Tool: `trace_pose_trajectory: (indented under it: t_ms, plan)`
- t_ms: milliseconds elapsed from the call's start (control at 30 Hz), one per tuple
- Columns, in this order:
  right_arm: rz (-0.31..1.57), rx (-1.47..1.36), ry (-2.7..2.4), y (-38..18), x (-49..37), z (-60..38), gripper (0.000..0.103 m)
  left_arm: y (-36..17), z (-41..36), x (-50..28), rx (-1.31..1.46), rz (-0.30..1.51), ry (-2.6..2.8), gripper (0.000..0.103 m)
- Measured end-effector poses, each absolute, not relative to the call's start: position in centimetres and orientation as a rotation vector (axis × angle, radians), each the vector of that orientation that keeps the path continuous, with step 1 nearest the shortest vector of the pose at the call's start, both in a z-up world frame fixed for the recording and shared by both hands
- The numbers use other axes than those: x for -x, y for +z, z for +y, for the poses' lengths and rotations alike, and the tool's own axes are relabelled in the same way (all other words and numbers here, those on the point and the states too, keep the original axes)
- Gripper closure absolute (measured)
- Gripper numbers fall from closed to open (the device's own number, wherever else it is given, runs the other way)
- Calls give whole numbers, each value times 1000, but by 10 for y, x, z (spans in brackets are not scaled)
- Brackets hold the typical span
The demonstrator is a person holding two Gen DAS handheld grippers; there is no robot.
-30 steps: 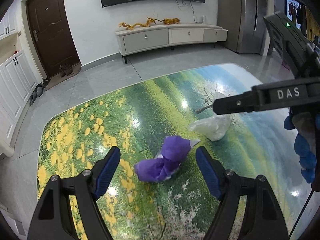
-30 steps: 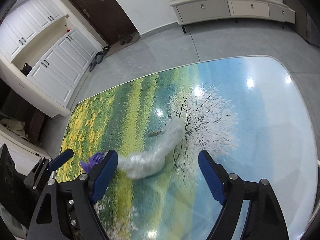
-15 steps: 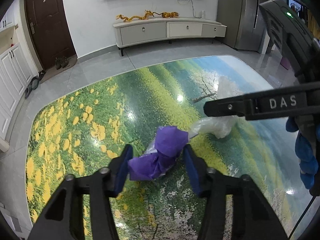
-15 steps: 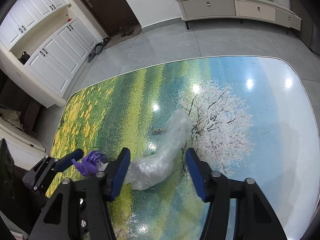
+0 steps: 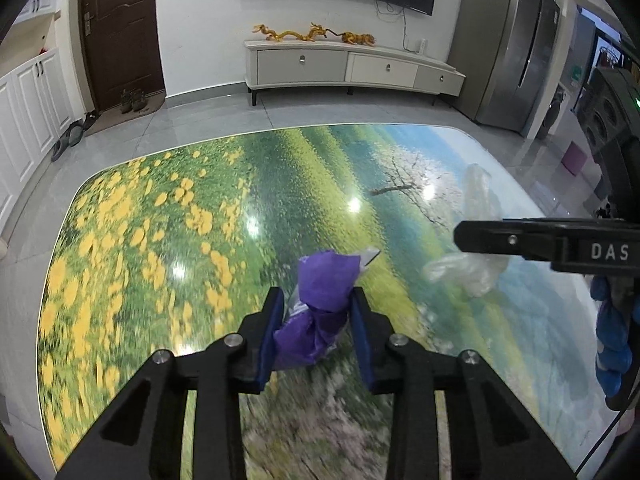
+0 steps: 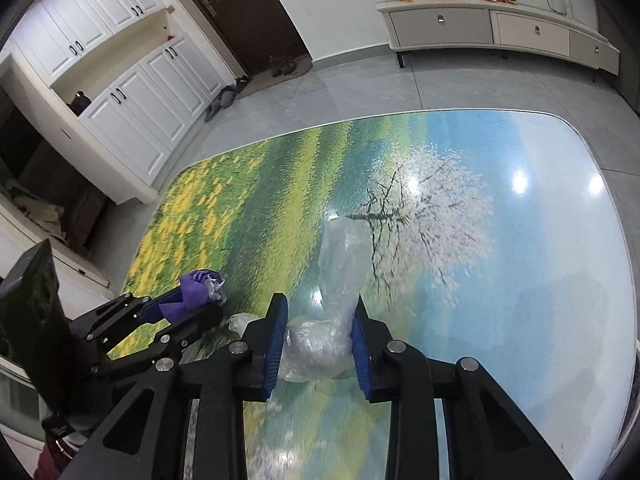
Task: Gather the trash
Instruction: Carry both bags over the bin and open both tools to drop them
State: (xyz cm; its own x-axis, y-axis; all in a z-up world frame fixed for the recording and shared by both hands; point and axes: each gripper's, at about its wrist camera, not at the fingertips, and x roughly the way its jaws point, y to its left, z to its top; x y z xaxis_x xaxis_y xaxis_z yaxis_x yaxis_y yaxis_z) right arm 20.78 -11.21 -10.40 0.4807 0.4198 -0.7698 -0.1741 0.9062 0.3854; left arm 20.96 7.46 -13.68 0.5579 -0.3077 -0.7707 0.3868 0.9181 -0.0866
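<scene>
1. A glossy table [image 5: 168,240] printed with a landscape filled most of both views: yellow flowers over green on one side, a white blossoming tree against blue on the other. Grey floor tiles surrounded it.
2. Against the far wall stood a low white TV cabinet [image 5: 352,68] with golden dragon figures on top, a dark screen above it, a brown door [image 5: 120,32] to the left and white cupboards [image 6: 132,92] beside that.
3. The right gripper [image 6: 319,334] had its blue pads closed against a clear crumpled plastic bag [image 6: 340,264]. The bag's bunched lower end sat squeezed between the jaws, while its longer part stretched forward beyond the fingertips over the tree print.
4. The left gripper [image 5: 317,326] pinched a purple crumpled wrapper [image 5: 324,300] between its blue pads. The wrapper's lower folds lay between the jaws and its top rose past the fingertips, with a small silvery scrap showing at its upper right edge.
5. In the left wrist view, the right gripper's black finger crossed from the right, above the clear bag, and carried white letters reading "DAS" [image 5: 608,251].
6. No other writing could be read.
</scene>
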Motion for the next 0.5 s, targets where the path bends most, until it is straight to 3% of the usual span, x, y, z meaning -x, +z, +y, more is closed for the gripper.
trace_pose_trajectory:
  t_ms: [500]
  plan:
    - [851,-244,389,-54,-111,-154,75,-94,54,-125,-74,806,-412,72]
